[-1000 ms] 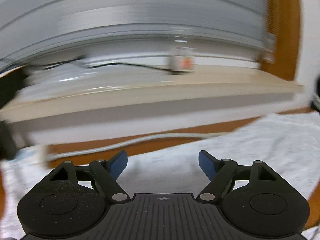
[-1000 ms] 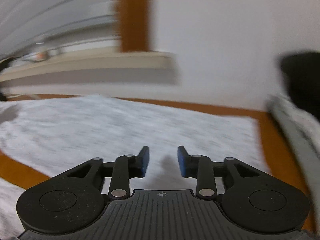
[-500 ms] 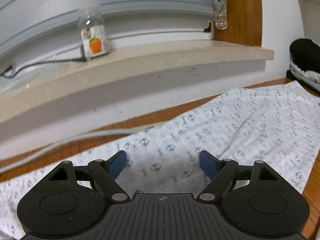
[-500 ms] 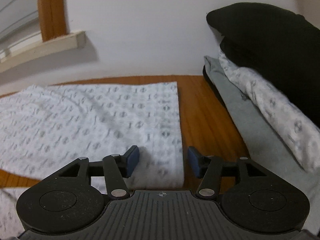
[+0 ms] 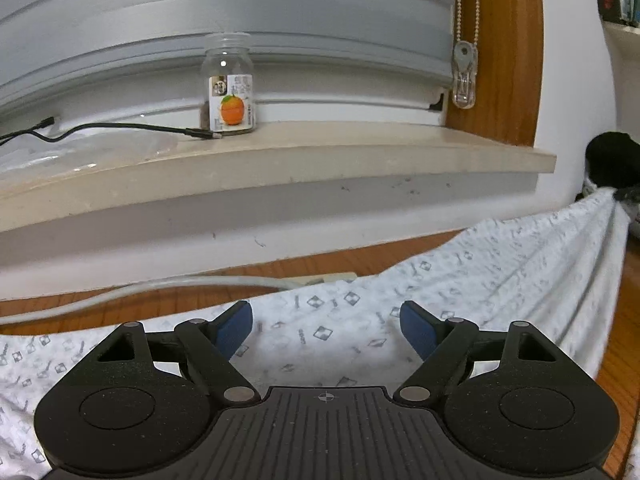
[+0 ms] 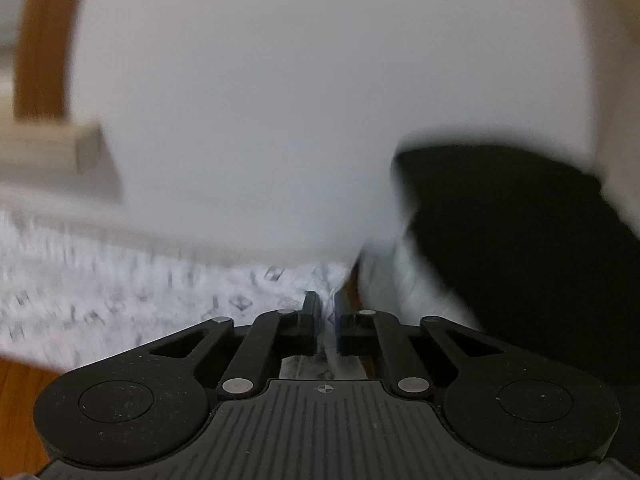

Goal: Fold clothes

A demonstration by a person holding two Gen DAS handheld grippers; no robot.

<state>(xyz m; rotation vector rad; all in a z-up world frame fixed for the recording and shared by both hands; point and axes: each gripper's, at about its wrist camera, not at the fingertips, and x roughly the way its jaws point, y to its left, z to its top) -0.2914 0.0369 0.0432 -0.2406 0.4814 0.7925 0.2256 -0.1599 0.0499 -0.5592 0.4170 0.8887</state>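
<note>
Across the wooden tabletop [image 5: 628,320] lies the white patterned garment [image 5: 500,276], its far edge running beside a white cable [image 5: 180,286] under the windowsill [image 5: 320,152]. My left gripper [image 5: 326,322] hovers over it, jaws wide apart, nothing between them. My right gripper [image 6: 327,310] has its jaws closing on the garment's corner, beside a black pile [image 6: 520,240]. On the sill a glass jar [image 5: 229,84] shows an orange on its label; the writing is unreadable.

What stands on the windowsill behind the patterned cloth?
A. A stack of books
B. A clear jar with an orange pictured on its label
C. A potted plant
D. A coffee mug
B: a clear jar with an orange on its label stands on the windowsill.
</note>
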